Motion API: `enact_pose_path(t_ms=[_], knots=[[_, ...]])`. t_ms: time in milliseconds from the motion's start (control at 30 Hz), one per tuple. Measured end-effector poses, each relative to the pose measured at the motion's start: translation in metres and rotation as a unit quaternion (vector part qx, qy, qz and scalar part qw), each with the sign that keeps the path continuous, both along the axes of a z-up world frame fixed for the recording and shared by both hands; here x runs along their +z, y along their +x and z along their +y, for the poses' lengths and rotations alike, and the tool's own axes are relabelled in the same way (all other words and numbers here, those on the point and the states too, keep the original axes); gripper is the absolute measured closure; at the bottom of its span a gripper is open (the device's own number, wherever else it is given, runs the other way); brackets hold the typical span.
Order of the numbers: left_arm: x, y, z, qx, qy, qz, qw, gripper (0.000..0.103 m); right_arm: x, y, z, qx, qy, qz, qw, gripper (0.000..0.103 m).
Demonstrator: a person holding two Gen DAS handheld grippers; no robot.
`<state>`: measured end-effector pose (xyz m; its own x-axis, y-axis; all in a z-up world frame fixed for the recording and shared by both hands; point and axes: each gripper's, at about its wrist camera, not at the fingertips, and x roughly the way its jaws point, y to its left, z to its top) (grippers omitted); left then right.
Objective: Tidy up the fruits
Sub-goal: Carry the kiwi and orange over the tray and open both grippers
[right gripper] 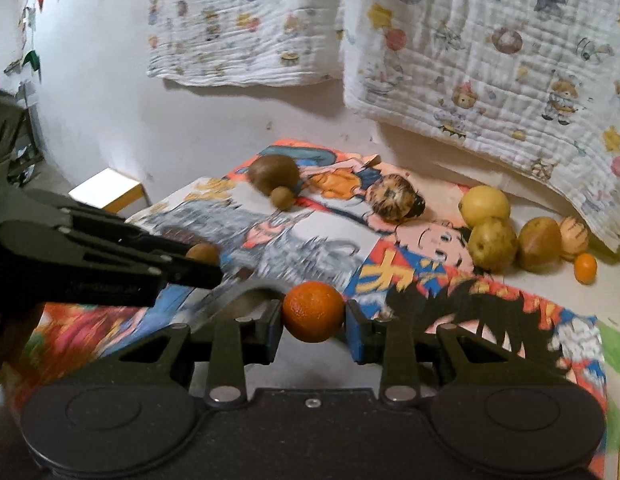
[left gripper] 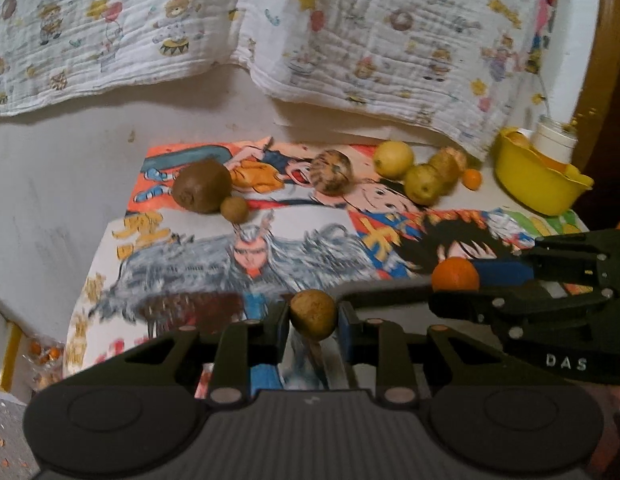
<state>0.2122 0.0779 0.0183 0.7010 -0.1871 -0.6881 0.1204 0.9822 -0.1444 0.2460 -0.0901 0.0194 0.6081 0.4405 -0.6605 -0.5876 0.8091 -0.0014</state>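
Note:
My left gripper (left gripper: 313,316) is shut on a small brown kiwi (left gripper: 313,314), held above the cartoon mat (left gripper: 302,248). My right gripper (right gripper: 313,316) is shut on a small orange (right gripper: 313,311); it shows in the left wrist view (left gripper: 456,275) at the right. On the mat's far side lie a large kiwi (left gripper: 202,186) with a small kiwi (left gripper: 235,209) touching it, a striped brown fruit (left gripper: 331,171), and a cluster of a lemon (left gripper: 393,159), yellow-green fruits (left gripper: 424,184) and a tiny orange (left gripper: 471,179).
A yellow bowl (left gripper: 538,184) with a white jar (left gripper: 556,136) behind it stands at the far right. Printed cloths (left gripper: 350,40) hang on the wall behind. A small stool (right gripper: 108,190) stands left of the table.

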Motion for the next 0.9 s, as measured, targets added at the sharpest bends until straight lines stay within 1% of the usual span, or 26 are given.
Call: enact_pose_path(t_ms=[200, 367, 633, 800, 900], knots=[[0.006, -0.038, -0.009, -0.021, -0.005, 0.001, 0.9998, 0.075, 0.001, -0.045, -0.01, 0.011, 0.0, 0.019, 1.0, 0.068], [0.003, -0.06, -0.017, -0.03, 0.003, 0.007, 0.9995, 0.075, -0.003, -0.074, -0.013, 0.022, -0.024, 0.016, 0.999, 0.068], [-0.005, -0.081, -0.029, -0.058, 0.014, 0.02, 0.998, 0.075, -0.013, -0.096, -0.025, 0.027, -0.036, 0.046, 0.998, 0.068], [-0.007, -0.088, -0.036, -0.067, 0.027, 0.021, 0.9972, 0.074, -0.018, -0.1, -0.028, 0.021, -0.035, 0.057, 0.998, 0.067], [-0.008, -0.088, -0.039, -0.071, 0.027, 0.024, 0.9968, 0.074, -0.019, -0.1, -0.03, 0.017, -0.031, 0.061, 0.998, 0.067]])
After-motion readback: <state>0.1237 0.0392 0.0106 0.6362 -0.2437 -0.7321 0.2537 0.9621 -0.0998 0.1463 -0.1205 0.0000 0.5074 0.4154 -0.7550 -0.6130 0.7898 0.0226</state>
